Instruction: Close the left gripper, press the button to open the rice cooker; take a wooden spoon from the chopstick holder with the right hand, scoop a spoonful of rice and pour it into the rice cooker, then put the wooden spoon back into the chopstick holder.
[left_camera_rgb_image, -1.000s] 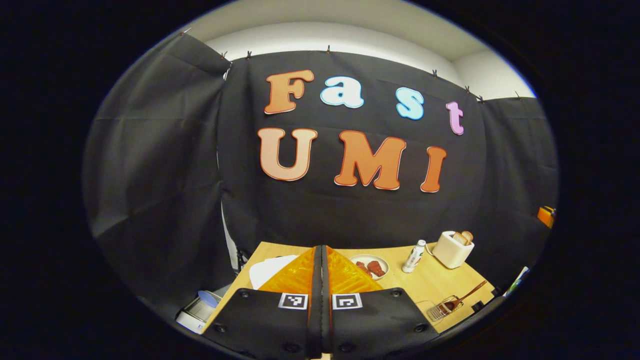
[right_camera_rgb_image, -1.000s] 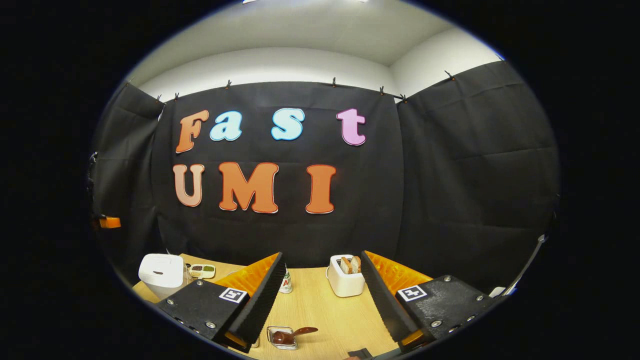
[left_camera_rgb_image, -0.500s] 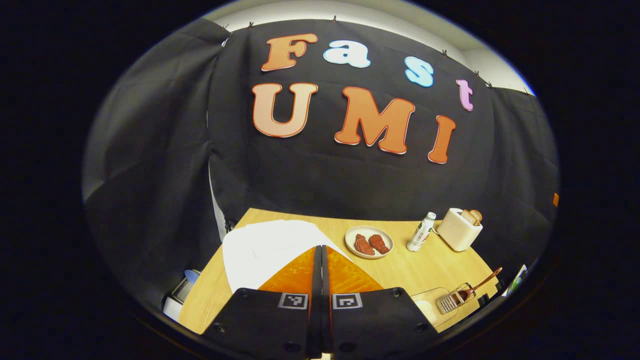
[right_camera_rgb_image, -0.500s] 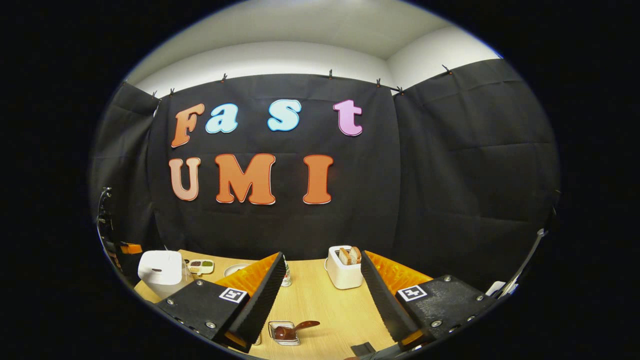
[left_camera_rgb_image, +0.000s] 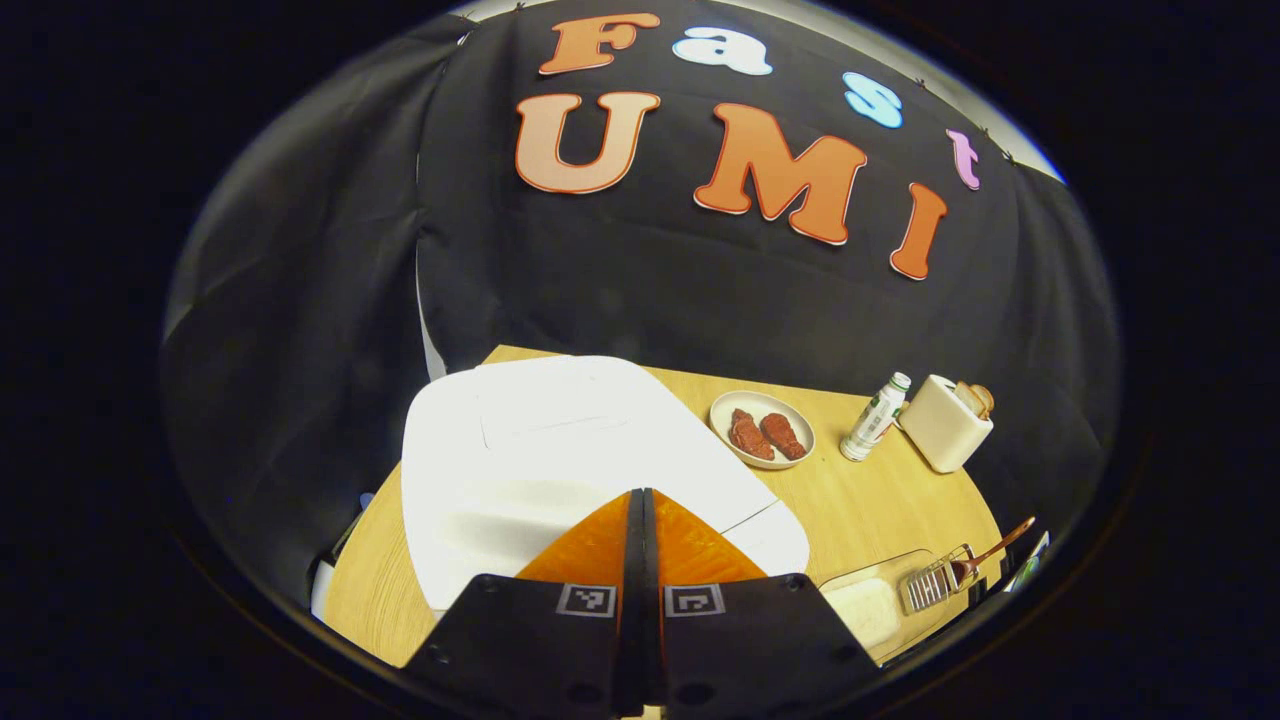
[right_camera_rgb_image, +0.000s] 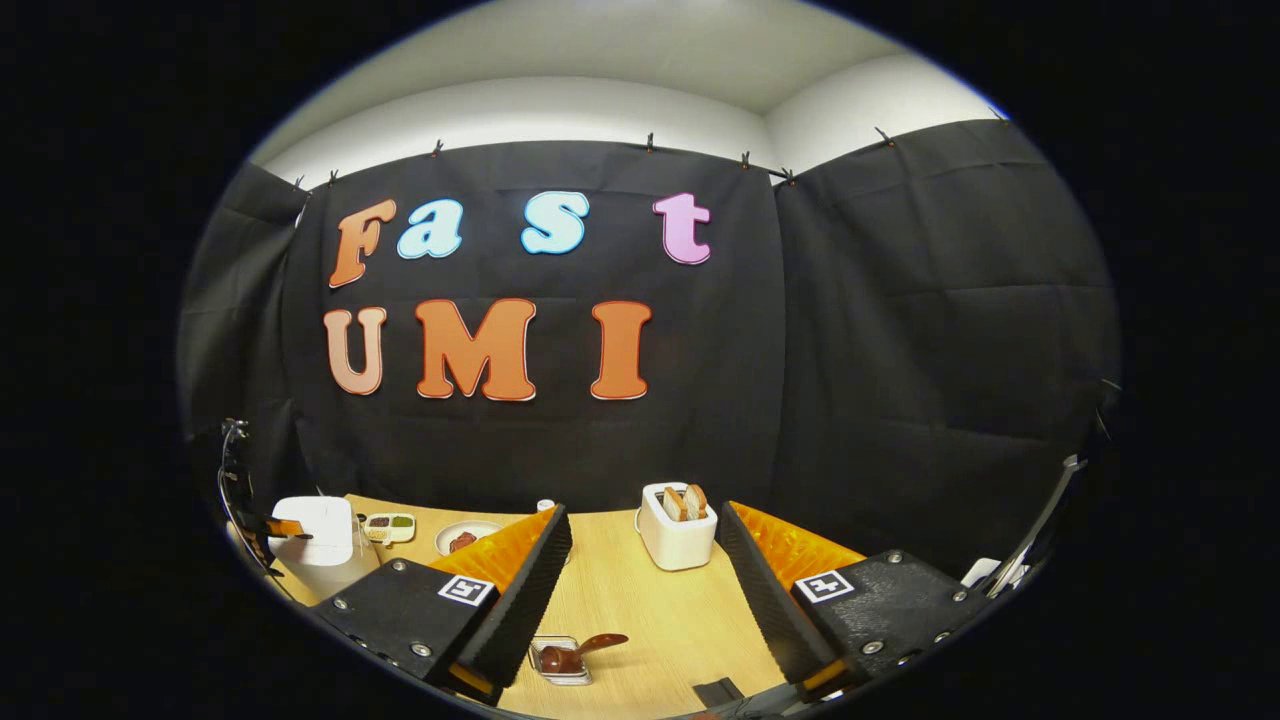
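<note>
The white rice cooker (left_camera_rgb_image: 560, 450) sits with its lid down right under my left gripper (left_camera_rgb_image: 641, 493), which is shut and empty, its tips just above the lid's front. In the right gripper view the rice cooker (right_camera_rgb_image: 312, 535) stands at the far left of the table. A wire chopstick holder (left_camera_rgb_image: 930, 585) lies at the table's right front with the wooden spoon (left_camera_rgb_image: 992, 552) sticking out of it. My right gripper (right_camera_rgb_image: 644, 510) hangs open and empty above the table, with the chopstick holder (right_camera_rgb_image: 560, 662) and the wooden spoon (right_camera_rgb_image: 588, 648) low between its fingers. A clear box of rice (left_camera_rgb_image: 862, 608) stands beside the holder.
A plate of meat (left_camera_rgb_image: 762, 430), a small bottle (left_camera_rgb_image: 876, 417) and a white toaster (left_camera_rgb_image: 945, 422) with bread line the back of the wooden table (left_camera_rgb_image: 880, 510). The toaster (right_camera_rgb_image: 678, 528) stands straight ahead of my right gripper. A small divided dish (right_camera_rgb_image: 388, 522) sits behind the cooker.
My left gripper, shut throughout, has tilted down and moved in over the rice cooker, whose lid now looms large. The right gripper stays open and has drifted only slightly.
</note>
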